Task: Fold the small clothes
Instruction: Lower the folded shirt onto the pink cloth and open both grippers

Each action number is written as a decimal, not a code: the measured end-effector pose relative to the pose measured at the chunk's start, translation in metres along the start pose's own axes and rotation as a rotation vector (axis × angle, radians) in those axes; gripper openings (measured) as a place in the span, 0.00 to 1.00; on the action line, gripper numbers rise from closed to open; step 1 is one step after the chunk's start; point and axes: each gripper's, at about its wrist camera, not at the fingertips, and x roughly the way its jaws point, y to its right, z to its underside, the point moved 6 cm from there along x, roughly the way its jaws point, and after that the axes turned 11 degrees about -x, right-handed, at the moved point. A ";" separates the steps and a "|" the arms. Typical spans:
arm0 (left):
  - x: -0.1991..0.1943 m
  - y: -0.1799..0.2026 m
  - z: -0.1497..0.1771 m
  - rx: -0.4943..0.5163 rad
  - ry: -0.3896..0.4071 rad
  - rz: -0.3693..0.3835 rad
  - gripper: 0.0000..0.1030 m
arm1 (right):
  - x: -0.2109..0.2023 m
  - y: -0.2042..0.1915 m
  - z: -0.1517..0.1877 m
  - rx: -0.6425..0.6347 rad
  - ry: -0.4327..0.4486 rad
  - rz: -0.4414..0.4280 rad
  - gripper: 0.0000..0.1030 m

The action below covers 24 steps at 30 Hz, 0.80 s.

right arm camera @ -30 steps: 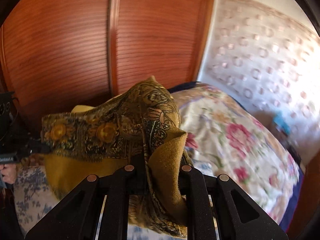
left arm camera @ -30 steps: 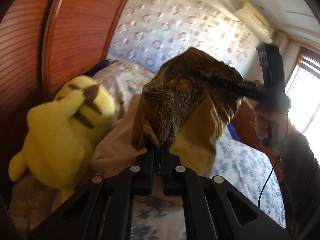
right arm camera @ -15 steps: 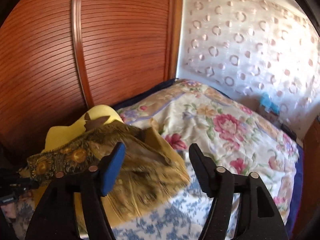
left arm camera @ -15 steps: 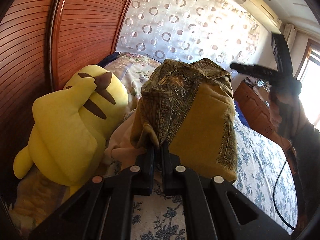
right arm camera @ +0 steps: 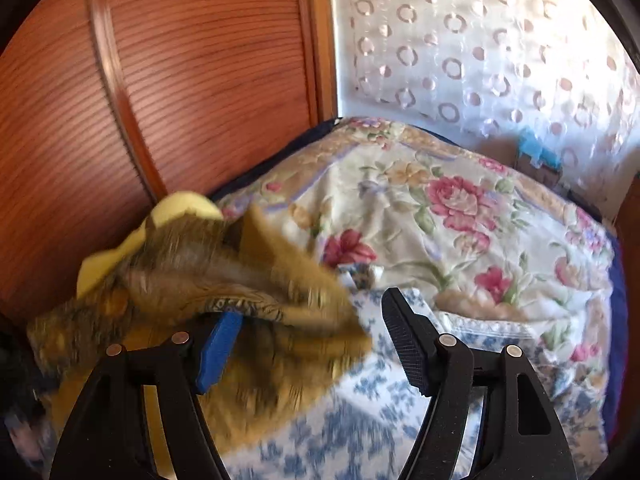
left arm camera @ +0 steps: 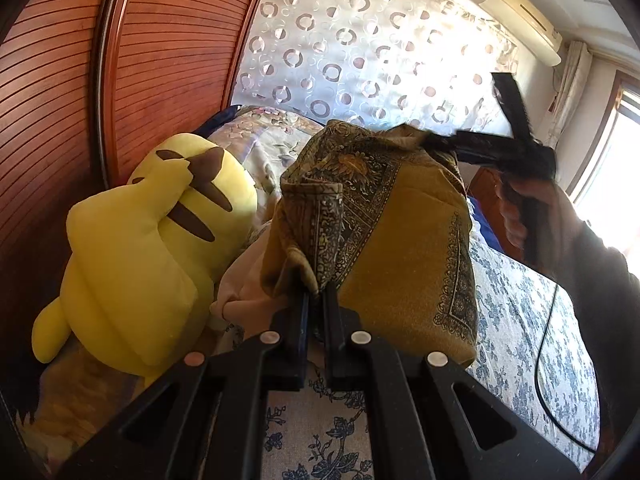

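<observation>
A: Where is the cloth?

B: The mustard patterned scarf point(left arm camera: 404, 248) hangs above the bed's blue-flowered sheet point(left arm camera: 516, 320), bunched at one corner in the left gripper point(left arm camera: 314, 300). Those jaws are pinched tight on the fabric, with hardly any gap between them.

A: And the other one?

B: The right gripper point(right arm camera: 312, 340) stands with its jaws wide apart. In the right wrist view the scarf point(right arm camera: 256, 320) is blurred; a fold drapes over the blue-padded finger point(right arm camera: 218, 350), and the black textured pad point(right arm camera: 404, 344) stands clear of it, so nothing is clamped. From the left wrist view the right gripper point(left arm camera: 480, 132) shows at the far upper edge of the cloth, carried by a hand point(left arm camera: 524, 220) in a dark sleeve.

A: What lies around it?

B: A yellow plush toy point(left arm camera: 148, 248) lies just beside the scarf, against the ribbed wooden wardrobe door point(left arm camera: 168, 52). Behind them sit a rose-printed quilt point(right arm camera: 448, 216) and a white curtain with ring patterns point(left arm camera: 360, 48). An air conditioner point(left arm camera: 524, 20) is mounted high on the wall.
</observation>
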 end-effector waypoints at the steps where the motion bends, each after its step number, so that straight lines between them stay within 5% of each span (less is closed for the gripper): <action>1: 0.001 0.000 0.000 0.001 -0.002 -0.002 0.02 | 0.004 0.002 -0.003 0.004 0.000 0.005 0.70; 6: 0.002 0.000 0.003 0.017 -0.005 -0.020 0.02 | 0.047 0.005 0.006 -0.009 -0.103 0.044 0.63; 12: 0.001 0.004 0.003 0.056 -0.007 -0.061 0.07 | 0.053 0.001 0.020 -0.011 -0.114 0.058 0.62; 17: -0.017 0.011 -0.001 0.133 0.037 -0.136 0.17 | 0.008 -0.005 0.013 -0.017 -0.027 0.077 0.63; 24: -0.052 0.031 -0.005 0.200 0.114 -0.142 0.29 | -0.071 -0.031 0.033 -0.050 0.069 0.072 0.65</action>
